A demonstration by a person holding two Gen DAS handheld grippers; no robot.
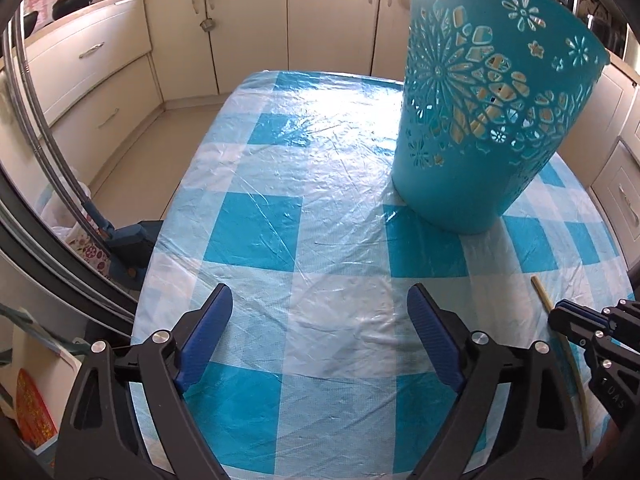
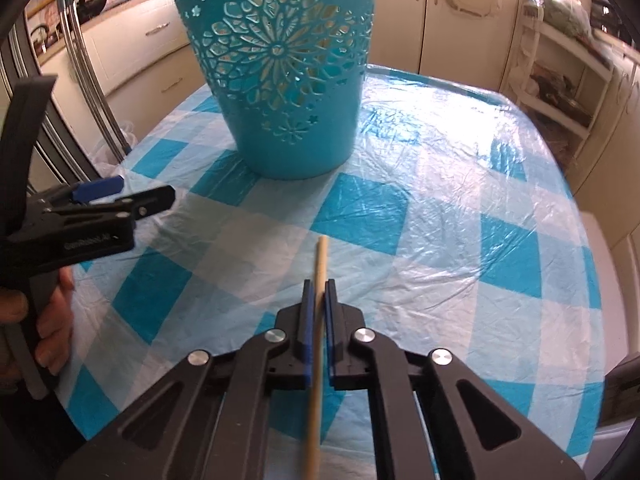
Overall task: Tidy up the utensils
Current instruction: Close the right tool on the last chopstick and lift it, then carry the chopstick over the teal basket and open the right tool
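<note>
A teal cut-out basket (image 1: 480,112) stands upright on the blue checked tablecloth (image 1: 304,184); it also shows in the right wrist view (image 2: 288,72), with pale sticks showing through its holes. My right gripper (image 2: 319,286) is shut on a thin wooden stick (image 2: 320,264) that points toward the basket, just above the cloth. That stick (image 1: 541,292) and the right gripper (image 1: 576,320) show at the right edge of the left wrist view. My left gripper (image 1: 320,304) is open and empty above the cloth, left of the right one; it also shows in the right wrist view (image 2: 120,196).
Cream kitchen cabinets (image 1: 248,28) surround the table. A steel rail (image 1: 44,132) and a blue mop head (image 1: 128,240) stand left of the table. Pans (image 1: 76,0) sit on the far counter. An open shelf unit (image 2: 560,84) stands at the right.
</note>
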